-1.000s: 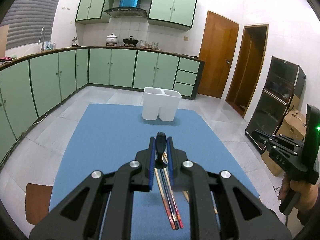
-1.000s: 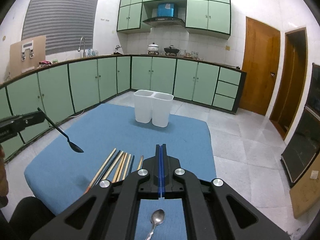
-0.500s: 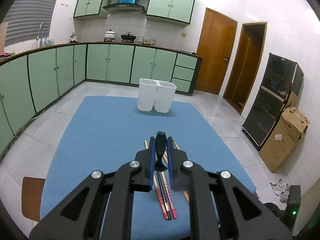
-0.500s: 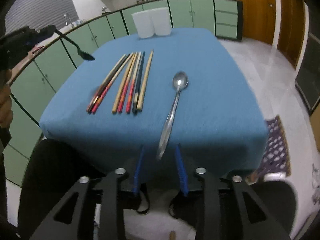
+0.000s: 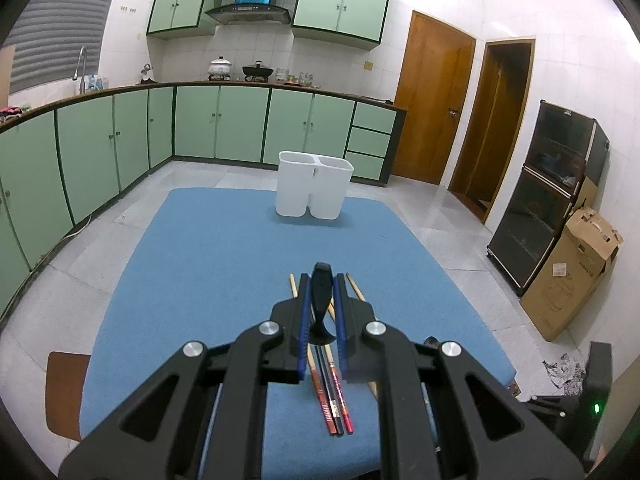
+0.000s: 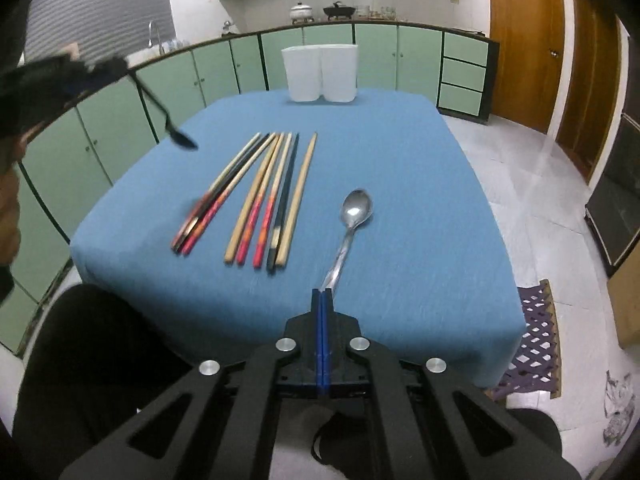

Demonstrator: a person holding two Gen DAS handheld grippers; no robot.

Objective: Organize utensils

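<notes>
My left gripper (image 5: 322,280) is shut on a black spoon (image 5: 321,300) and hovers above the blue-clothed table (image 5: 224,264). From the right wrist view that black spoon (image 6: 178,138) hangs bowl-down at the left, over the table's left edge. Several chopsticks (image 6: 260,200) lie side by side on the cloth. To their right lies a silver spoon (image 6: 356,208), bowl away from me. My right gripper (image 6: 322,292) is low over the near part of the cloth, its blue pads closed on the end of the spoon's handle. A white two-compartment holder (image 6: 320,74) stands at the far edge.
Green kitchen cabinets (image 5: 120,152) run along the left and back. A black cabinet (image 5: 548,200) and a cardboard box (image 5: 576,272) stand on the floor at the right. A brown stool (image 5: 64,392) is by the table's left corner, and a woven mat (image 6: 532,340) by its right.
My right gripper came down to the table's near edge, opened around the silver spoon's handle and closed on it. My left gripper stayed put with the black spoon.
</notes>
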